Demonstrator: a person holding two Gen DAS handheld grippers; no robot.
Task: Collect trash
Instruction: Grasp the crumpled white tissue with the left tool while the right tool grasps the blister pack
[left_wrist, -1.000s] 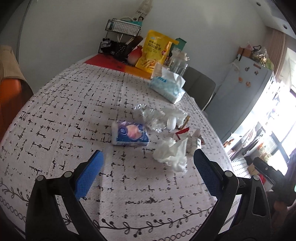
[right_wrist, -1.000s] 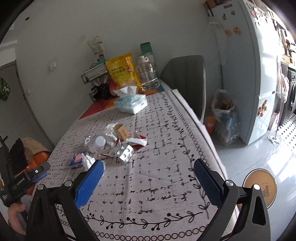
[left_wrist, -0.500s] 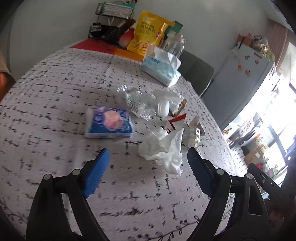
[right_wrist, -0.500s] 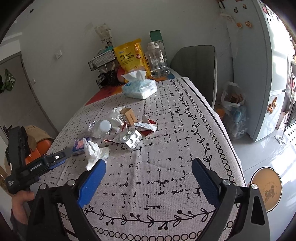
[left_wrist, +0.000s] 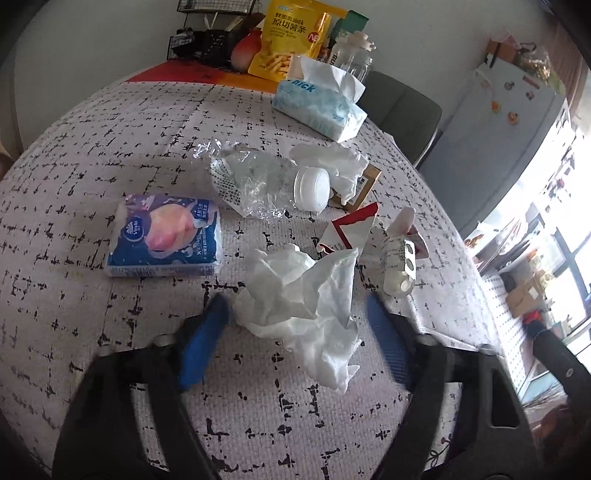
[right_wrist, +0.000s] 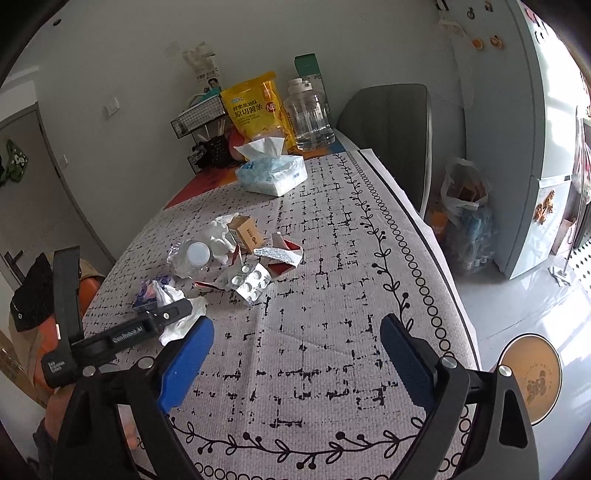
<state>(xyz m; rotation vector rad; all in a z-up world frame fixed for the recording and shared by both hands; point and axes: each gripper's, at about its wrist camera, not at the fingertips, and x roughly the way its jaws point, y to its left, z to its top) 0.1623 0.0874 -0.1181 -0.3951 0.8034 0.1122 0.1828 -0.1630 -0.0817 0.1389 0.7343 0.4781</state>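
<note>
1. My left gripper (left_wrist: 297, 332) is down at the worktop (left_wrist: 74, 129), its fingers (left_wrist: 201, 343) closing around the crumpled white tissue (left_wrist: 306, 306). The tissue sits between them, but the pads are not pressing on it yet.
2. Just behind that tissue lies a torn red and white carton (left_wrist: 351, 229), and beside it, to the right, a blister pack of pills (left_wrist: 400, 266).
3. Left of the tissue is a blue pocket tissue pack (left_wrist: 164, 236), lying flat and apart from it.
4. Further back from the tissue is a crushed clear bottle (left_wrist: 255, 181) on its side, white cap toward me, with a second white tissue wad (left_wrist: 332, 162) and a small brown box (left_wrist: 364, 182) at its far side.
5. My right gripper (right_wrist: 295, 354) hovers over bare worktop to the right of the tissue, fingers (right_wrist: 184, 363) wide apart, nothing between them.
6. From the right wrist view I see the left gripper's black arm across the tissue.
7. Well behind the tissue, at the far end, stand a tissue box (right_wrist: 273, 173), a yellow snack bag (right_wrist: 256, 107) and a clear jar (right_wrist: 310, 114).
</note>
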